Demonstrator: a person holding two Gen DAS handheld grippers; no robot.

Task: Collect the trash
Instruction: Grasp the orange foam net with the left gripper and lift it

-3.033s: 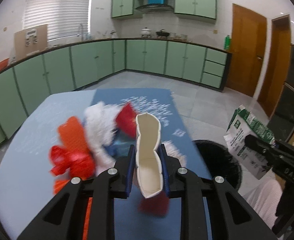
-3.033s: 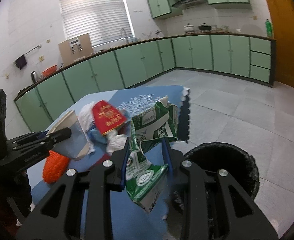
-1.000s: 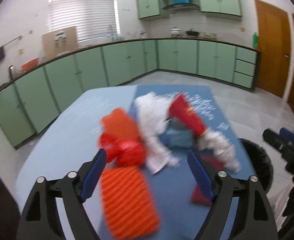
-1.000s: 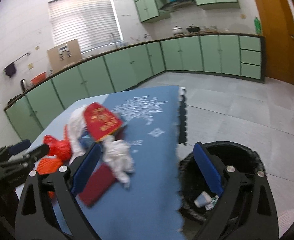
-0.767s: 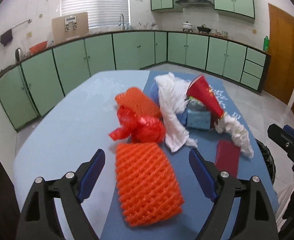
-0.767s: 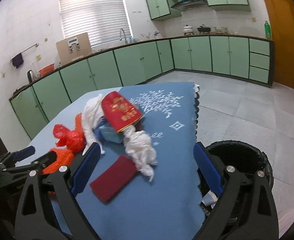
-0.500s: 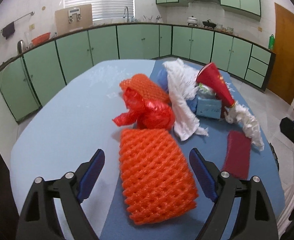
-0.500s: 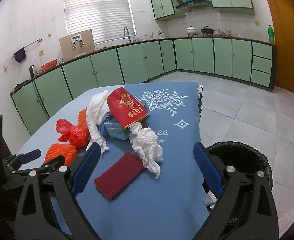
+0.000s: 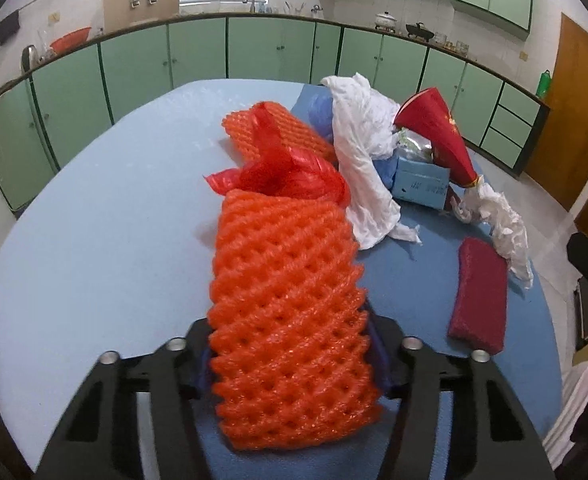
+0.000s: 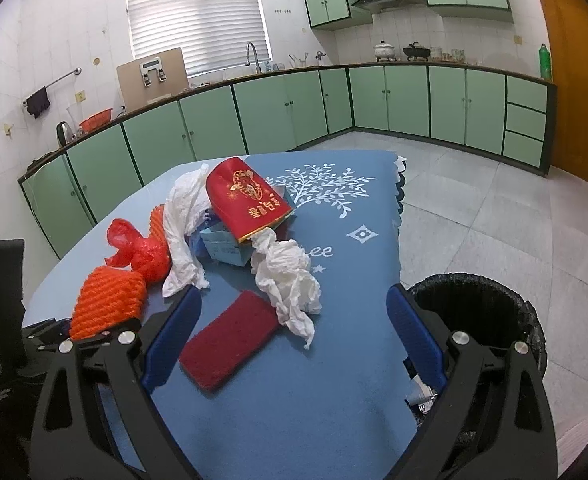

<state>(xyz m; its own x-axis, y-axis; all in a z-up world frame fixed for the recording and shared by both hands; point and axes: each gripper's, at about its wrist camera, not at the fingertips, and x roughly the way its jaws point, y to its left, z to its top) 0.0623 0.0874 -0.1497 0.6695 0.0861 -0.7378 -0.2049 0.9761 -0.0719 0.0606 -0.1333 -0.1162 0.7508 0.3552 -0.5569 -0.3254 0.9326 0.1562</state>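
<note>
Orange foam net (image 9: 290, 320) is covering the left gripper (image 9: 290, 350) pads, so contact isn't readable. Blue box (image 10: 224, 248) is sitting mostly under the red paper cup (image 10: 248, 198) & white tissue (image 10: 182, 232). Bin (image 10: 477, 312) contents are too dark/small to tell; right gripper's finger is blocking its near rim.

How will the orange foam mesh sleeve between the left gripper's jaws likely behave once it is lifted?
The orange foam mesh sleeve looks like open netting, so it is probably very light and squashy. The left gripper is closing around it; expect it to compress rather than resist. Its far end may sag, though it seems unlikely to slip.
</note>
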